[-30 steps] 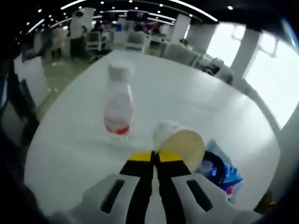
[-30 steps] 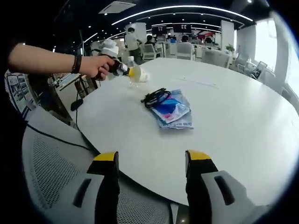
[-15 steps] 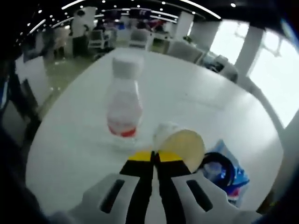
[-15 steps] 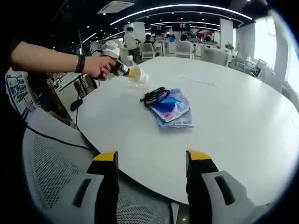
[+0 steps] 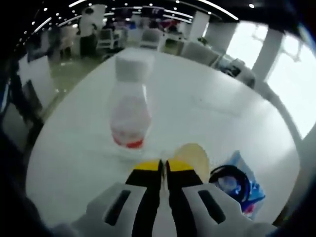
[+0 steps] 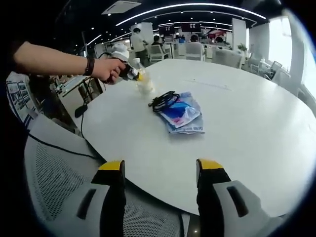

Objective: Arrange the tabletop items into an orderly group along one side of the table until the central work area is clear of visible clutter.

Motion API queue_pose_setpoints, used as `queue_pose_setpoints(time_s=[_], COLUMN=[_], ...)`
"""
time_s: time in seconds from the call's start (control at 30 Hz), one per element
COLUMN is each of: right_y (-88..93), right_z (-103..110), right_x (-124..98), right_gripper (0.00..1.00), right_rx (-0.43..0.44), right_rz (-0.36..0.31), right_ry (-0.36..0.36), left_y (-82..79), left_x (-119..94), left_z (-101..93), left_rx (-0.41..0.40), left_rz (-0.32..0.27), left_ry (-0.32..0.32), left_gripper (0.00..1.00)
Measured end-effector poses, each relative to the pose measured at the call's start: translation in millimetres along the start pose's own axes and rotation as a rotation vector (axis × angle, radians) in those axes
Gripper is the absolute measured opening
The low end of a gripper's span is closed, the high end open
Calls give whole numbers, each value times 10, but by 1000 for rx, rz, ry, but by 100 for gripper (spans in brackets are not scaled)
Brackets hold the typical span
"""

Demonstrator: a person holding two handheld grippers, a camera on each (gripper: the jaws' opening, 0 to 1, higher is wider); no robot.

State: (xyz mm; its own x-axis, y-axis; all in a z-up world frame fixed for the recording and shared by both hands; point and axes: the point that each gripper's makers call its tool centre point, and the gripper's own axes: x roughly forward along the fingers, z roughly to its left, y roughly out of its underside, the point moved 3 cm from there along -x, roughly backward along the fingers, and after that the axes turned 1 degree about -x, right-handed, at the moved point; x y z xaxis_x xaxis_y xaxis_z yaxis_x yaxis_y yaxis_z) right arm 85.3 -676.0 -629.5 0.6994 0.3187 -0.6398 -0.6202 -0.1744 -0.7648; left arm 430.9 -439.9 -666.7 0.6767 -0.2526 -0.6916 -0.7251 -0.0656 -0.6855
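Table [image 6: 256, 128], round, white, in bright office

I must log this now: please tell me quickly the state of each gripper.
Left gripper: shut on the paper cup.
Right gripper: open, holding nothing.

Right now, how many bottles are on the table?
1. The bottle with a white cap stands just ahead of the left gripper, which holds a paper cup. Others might be hidden.
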Motion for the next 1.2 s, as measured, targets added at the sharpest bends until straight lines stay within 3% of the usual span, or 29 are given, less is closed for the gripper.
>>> queue_pose_setpoints(time_s=[0.3,0.57,0.77,1.2], right_y=[-4,-3,6,15], right_z=[0,-3,-4,-23], right_x=[-9,-11,-7,-11], right_gripper=[57,57,57,57], right_rx=[3,6,7,20], right_rz=[-4,-2,2,7], right_ry=[2,2,1,8], left_y=[-52,-114,-177,-180], left_x=[83,139,176,275], left_z=[47,64,84,68], left_rx=[-14,-92,-97,-105], left_rz=[-1,-36,-67,-76], left_ry=[-18,-34,-53,-57], left_gripper=[1,0,0,1])
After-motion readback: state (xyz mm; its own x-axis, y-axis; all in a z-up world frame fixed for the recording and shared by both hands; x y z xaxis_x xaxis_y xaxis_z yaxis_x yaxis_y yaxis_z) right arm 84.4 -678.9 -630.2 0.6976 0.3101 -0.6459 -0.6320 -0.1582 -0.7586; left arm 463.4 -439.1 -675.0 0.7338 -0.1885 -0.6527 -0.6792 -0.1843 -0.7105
